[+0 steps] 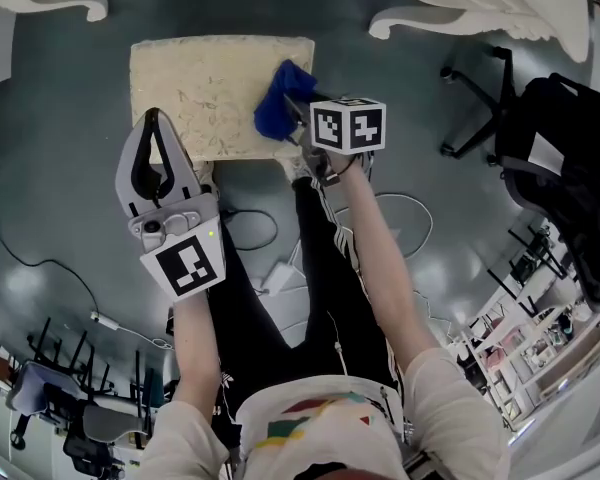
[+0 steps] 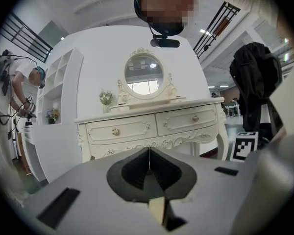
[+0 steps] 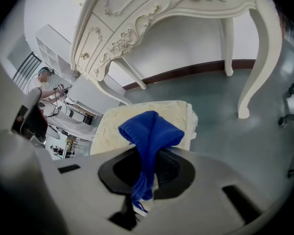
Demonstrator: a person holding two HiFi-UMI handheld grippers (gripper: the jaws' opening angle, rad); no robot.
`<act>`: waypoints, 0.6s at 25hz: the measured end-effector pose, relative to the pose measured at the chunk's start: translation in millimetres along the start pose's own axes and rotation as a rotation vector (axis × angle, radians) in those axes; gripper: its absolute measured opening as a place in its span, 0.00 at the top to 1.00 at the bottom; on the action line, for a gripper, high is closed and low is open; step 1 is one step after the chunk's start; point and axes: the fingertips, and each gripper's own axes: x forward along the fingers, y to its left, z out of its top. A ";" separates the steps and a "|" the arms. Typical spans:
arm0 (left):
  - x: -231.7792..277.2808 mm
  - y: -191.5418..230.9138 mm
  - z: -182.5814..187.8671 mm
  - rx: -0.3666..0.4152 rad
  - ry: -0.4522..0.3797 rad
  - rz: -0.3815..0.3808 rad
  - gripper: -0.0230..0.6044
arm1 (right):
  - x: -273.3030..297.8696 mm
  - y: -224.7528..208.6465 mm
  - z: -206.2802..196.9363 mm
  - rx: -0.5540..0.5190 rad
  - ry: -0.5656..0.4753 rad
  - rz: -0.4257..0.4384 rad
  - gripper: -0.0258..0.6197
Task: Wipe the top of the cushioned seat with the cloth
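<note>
We hold the blue cloth (image 3: pixel 149 131) in the right gripper (image 3: pixel 146 177). Its jaws are pressed on the lower end of the fabric, and the rest stands out in front of them as a folded bunch. In the head view this bunch is over the right edge of the cushioned seat (image 1: pixel 210 88), but we cannot tell whether it already touches the top. The left gripper (image 2: pixel 148 155) has its jaws together with nothing between them, and it points to the dressing table (image 2: pixel 152 126).

We judge that the wiping is only at its start. The next move should bring the cloth down flat on the cushion and draw it across toward the left side. The top is cream fabric with a faint pattern and looks soft, so light pressure seems enough.

Around the seat is a grey-green floor (image 1: pixel 460 218) with cables (image 1: pixel 250 230) and an office chair (image 1: pixel 490 98). An oval mirror (image 2: pixel 143 76) stands on the table.
</note>
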 end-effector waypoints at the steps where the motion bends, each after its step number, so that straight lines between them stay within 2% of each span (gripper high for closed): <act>1: 2.2 -5.3 0.5 0.000 0.000 -0.006 0.96 | -3.2 -6.1 -0.1 0.001 -0.004 -0.004 0.91; 9: 9.0 -32.0 1.5 0.017 0.000 -0.045 0.96 | -22.4 -52.0 -13.3 -0.002 0.006 -0.067 0.91; 15: 12.8 -44.6 -0.2 0.021 0.002 -0.063 0.96 | -24.2 -65.5 -17.4 0.003 0.009 -0.079 0.91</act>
